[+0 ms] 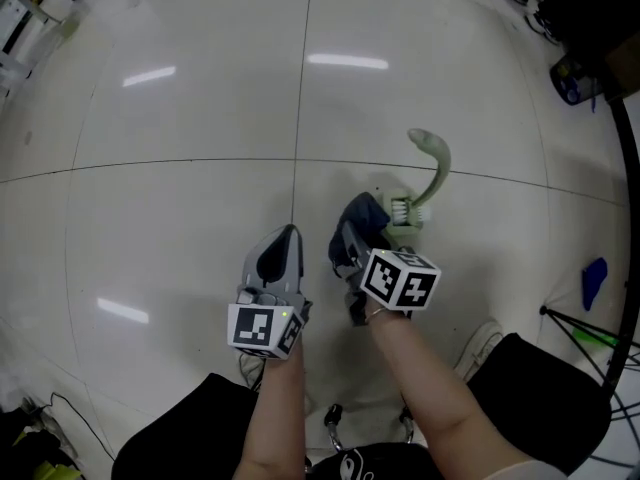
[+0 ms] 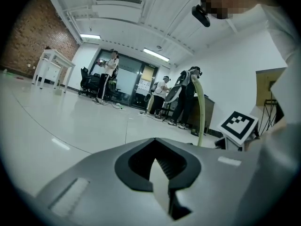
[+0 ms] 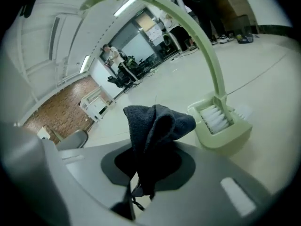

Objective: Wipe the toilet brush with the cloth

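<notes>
Right hand-held gripper (image 3: 141, 192) pinches the limp dark grey cloth (image 3: 157, 124), left hand-held gripper (image 2: 157, 173) closed on nothing; the pale-green plastic toilet brush (image 3: 212, 74) looks light, stiff, best steadied mid-handle.

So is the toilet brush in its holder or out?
In. The toilet brush stands upright, its white bristles down inside the pale green holder, and its curved handle rises above.

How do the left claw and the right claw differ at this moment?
The right claw grips a dark cloth; the left claw is closed on nothing. The right claw sits close to the toilet brush; the left claw is farther from it. Each carries a marker cube.
</notes>
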Demonstrator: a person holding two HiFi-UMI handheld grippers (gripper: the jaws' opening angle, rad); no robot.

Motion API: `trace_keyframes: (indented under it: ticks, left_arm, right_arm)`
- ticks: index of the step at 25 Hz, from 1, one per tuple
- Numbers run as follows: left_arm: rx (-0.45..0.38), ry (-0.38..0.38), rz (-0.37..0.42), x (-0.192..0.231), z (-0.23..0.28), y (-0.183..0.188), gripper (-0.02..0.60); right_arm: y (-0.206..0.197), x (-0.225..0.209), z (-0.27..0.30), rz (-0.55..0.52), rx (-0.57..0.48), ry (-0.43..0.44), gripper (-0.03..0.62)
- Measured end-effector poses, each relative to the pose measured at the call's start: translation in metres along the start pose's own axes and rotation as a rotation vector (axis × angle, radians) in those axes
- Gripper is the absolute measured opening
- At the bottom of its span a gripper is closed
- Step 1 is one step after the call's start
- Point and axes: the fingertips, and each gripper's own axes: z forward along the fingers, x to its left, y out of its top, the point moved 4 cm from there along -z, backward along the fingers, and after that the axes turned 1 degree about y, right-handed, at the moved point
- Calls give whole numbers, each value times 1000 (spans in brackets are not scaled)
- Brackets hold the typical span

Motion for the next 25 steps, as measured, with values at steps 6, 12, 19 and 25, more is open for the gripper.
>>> trace_keyframes:
  ticks: [6, 12, 19, 25]
  left_arm:
    - [19, -24, -40, 9, -2, -13, 8]
    - [48, -40, -76, 14, -4, -28, 8]
    - [41, -47, -79, 8, 10, -21, 8]
    - [-28, -102, -57, -23, 36, 20, 8]
  right_arm:
    - [-8, -31, 11, 153, -73, -98, 64]
    - [-36, -61, 13, 173, -59, -182, 64]
    - [-59, -81, -9, 117, 4, -219, 64]
    - [-90, -109, -57, 171, 79, -276, 64]
